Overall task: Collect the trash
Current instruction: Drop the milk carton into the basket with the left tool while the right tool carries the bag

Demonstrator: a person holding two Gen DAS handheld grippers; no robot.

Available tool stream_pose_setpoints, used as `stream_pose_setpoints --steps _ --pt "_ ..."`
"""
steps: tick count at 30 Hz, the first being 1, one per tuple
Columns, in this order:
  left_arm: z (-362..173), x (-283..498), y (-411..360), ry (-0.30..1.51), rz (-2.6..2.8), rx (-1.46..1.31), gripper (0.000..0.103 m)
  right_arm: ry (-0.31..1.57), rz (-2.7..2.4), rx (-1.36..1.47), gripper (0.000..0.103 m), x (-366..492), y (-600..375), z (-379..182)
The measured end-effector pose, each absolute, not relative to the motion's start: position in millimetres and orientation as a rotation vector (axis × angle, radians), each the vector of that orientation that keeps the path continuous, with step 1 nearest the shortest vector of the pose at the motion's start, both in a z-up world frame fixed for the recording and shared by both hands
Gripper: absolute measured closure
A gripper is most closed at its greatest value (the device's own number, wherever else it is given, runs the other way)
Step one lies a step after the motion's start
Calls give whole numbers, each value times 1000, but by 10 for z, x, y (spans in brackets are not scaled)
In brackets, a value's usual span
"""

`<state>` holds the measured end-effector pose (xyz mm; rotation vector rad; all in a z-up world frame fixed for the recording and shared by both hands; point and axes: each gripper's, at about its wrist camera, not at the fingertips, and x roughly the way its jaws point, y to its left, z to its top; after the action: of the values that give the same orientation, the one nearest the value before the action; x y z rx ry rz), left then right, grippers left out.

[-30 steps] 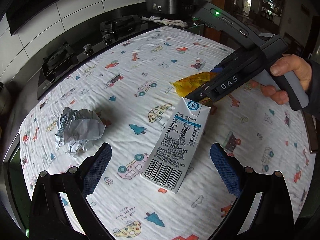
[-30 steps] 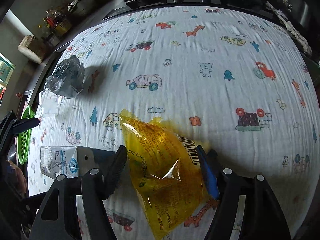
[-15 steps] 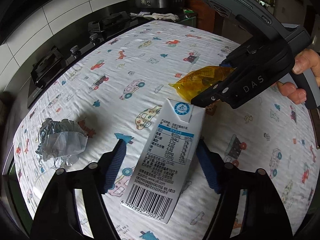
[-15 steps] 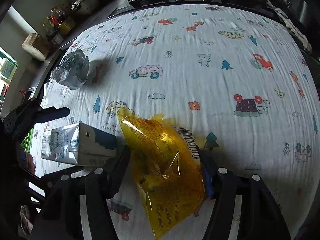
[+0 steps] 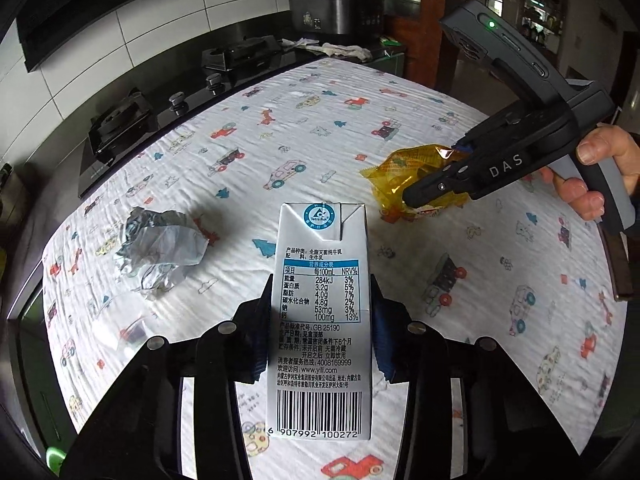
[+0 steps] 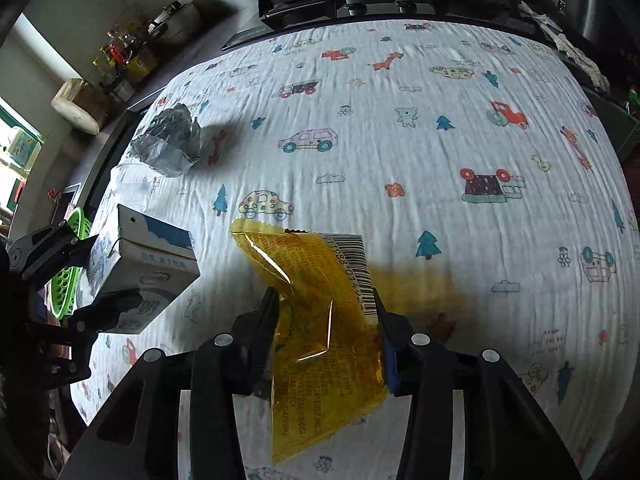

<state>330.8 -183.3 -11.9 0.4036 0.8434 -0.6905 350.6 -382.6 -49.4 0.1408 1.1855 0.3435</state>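
While the counter [image 5: 500,280] under its cartoon-print cloth carries one last loose piece of trash, both tongs already have theirs. Largest is the milk carton [image 5: 322,312], pinched across its narrow sides by the left tongs [image 5: 320,320], whose jaws have just been closing onto it; it looks lifted clear of the cloth near the front edge. Next, the crumpled silver wrapper [image 5: 160,248] lies untouched toward the left edge, well apart from both tools. Smallest, the yellow plastic packet [image 6: 320,320] hangs from the right tongs [image 6: 326,328], which have just squeezed together on it, crumpling the film. By my reading two of three pieces are picked up; dropping them somewhere and fetching the wrapper remain. A green basket [image 6: 66,280] shows past the left edge, possibly the bin.
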Motion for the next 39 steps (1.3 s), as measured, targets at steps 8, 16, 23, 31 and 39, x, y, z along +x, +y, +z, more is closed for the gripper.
stream_pose_setpoints --steps 8,16,23,31,39 --pt "184 2974 -1107 795 -582 326 62 1146 406 105 61 3231 -3375 -207" --pt "367 2702 12 773 -394 245 62 1102 533 29 61 3014 -2488 74" --pt "297 2574 1116 806 -176 198 62 1093 664 -39 61 2972 -1519 167" --pt "3 2610 2320 881 17 51 62 1105 787 -90 61 3012 -475 178" --pt "-466 2660 2881 970 107 -43 61 1116 875 -109 61 3074 389 117"
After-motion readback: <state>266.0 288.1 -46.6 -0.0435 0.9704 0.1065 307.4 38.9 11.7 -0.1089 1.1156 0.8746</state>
